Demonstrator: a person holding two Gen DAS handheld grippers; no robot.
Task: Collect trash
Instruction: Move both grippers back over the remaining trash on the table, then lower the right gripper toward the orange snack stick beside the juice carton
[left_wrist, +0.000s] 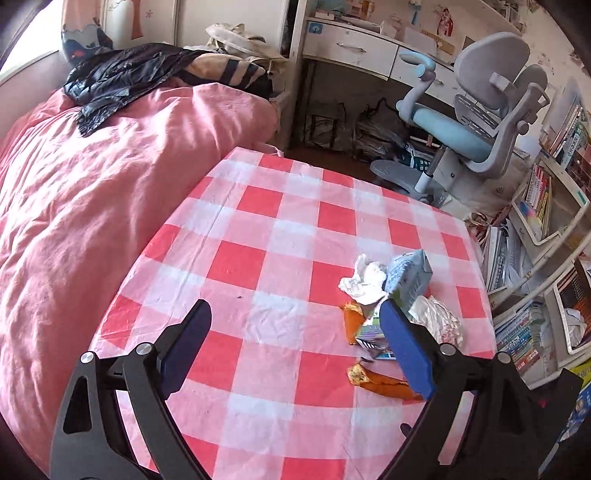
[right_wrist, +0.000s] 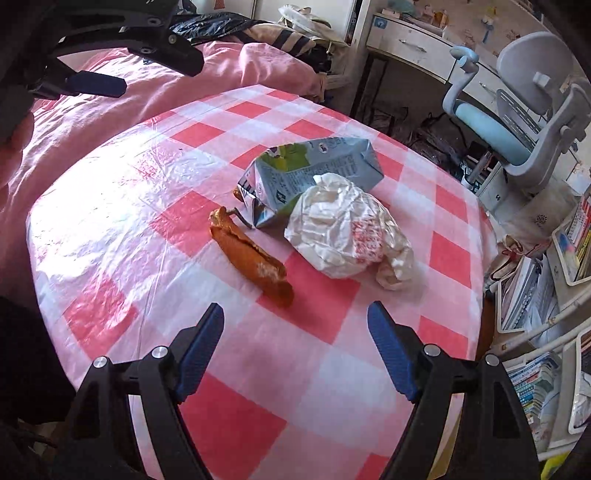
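Trash: crumpled wrapper (right_wrist: 347, 230), at one o'clock from wide, empty right gripper (right_wrist: 295, 347); light, soft, likely pinchable mid-bulge.

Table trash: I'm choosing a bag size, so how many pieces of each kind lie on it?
Orange wrappers: 2
Crushed carton: 1
Crumpled tissue: 1
White plastic bag: 1
Total: 5

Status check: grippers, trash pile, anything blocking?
Left gripper and right gripper open, empty. Flattened carton, crumpled white bag, orange wrapper loose on checkered table. Nothing in the way.
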